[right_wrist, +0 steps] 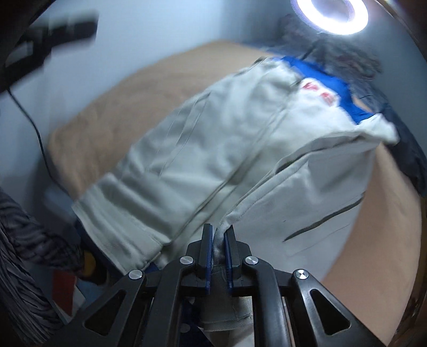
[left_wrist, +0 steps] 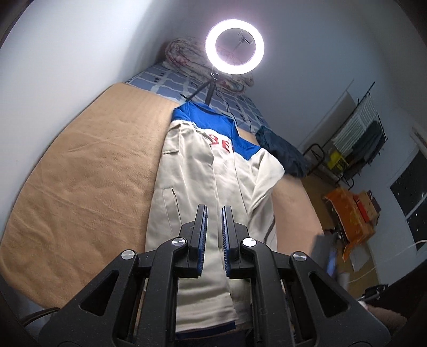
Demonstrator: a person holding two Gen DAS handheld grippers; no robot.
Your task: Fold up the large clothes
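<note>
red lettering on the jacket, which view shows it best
The left wrist view. There the red lettering is sharp, lying just below the blue yoke of the cream jacket, though a fold hides part of it. The right wrist view shows only a motion-blurred red smear.

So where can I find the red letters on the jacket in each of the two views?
Left wrist view: the red letters sit above centre, just under the blue yoke.
Right wrist view: they are at the upper right, blurred, beside the same blue yoke.
Shared landmark: the ring light, top centre in the left view, top right edge in the right view.
</note>
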